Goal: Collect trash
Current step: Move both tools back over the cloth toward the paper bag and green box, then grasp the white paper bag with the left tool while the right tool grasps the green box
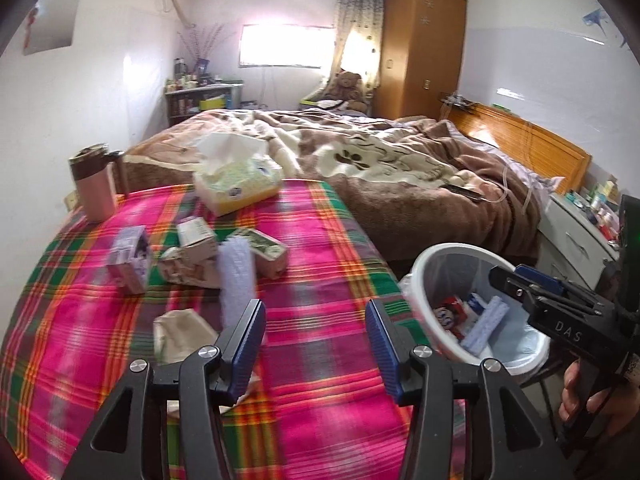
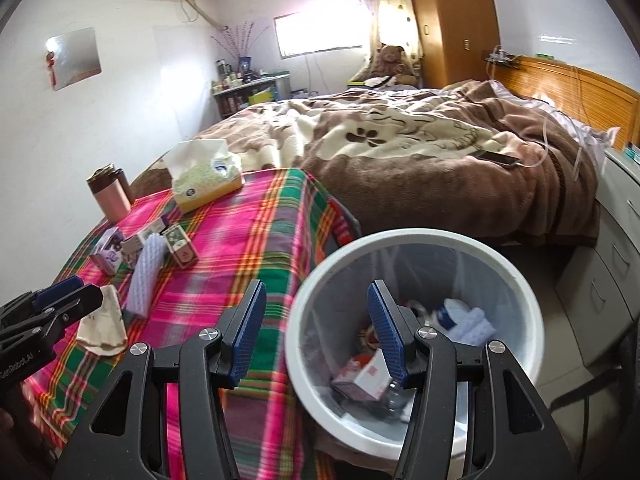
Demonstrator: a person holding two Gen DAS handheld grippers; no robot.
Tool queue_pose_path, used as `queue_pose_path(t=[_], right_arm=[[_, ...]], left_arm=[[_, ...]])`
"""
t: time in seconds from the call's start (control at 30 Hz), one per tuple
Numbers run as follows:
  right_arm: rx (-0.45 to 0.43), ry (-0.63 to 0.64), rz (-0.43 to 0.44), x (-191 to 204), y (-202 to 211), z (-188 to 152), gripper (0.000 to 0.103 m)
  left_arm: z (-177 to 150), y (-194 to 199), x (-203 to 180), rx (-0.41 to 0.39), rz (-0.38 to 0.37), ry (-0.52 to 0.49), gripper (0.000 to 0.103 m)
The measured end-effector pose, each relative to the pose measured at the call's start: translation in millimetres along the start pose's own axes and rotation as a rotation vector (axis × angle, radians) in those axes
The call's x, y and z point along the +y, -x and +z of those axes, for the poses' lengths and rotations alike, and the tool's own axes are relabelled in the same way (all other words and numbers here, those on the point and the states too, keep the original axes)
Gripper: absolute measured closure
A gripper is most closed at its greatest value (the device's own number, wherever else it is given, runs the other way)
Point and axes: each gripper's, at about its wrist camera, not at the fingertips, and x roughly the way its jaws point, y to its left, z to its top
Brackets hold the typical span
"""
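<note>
A white trash bin [image 2: 416,236] with a liner stands beside the plaid-covered table [image 1: 320,240] and holds boxes and wrappers. My right gripper [image 2: 316,328] is open and empty, hovering at the bin's near left rim; it also shows in the left wrist view [image 1: 516,280]. My left gripper [image 1: 316,340] is open and empty above the table. On the table lie a crumpled beige paper [image 1: 180,332], a pale purple foam sleeve [image 1: 236,280], a purple carton [image 1: 130,260] and several small cartons [image 1: 264,252]. The left gripper also shows in the right wrist view [image 2: 76,292] just over the crumpled paper [image 2: 104,328].
A tissue box [image 1: 236,184] and a pink tumbler [image 1: 94,184] stand at the table's far side. A bed with a brown blanket [image 1: 400,168] lies beyond. A white drawer unit [image 2: 616,248] stands right of the bin. A wardrobe [image 1: 424,48] is at the back.
</note>
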Motion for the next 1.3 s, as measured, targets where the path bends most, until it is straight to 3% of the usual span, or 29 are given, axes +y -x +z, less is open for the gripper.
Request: queue_pose_path(t=[0.5,0.67,1.07,1.23,1.3], right_arm=[[0.074,0.110,0.115,61,-50,11,0.047],[0.096,0.147,0.144,77,-71,18,0.047],[0.171,0.188,0.202,104,-118,25,0.047],[0.175,0.231,0.237,116,-126,27,0.047],[0.185,0.245,0.239,120,-130,28,0.047]], left_arm=[[-19,-12,85,0.077,0.143,0.129,0.044],[-27,-24,104,0.118,0.153,0.184,0.044],[-43,-54,115,0.217,0.072,0.240,0.044],[-41,-62,112,0.221,0.050,0.234,0.044],[-40,-63,112,0.224,0.038,0.233,0.050]])
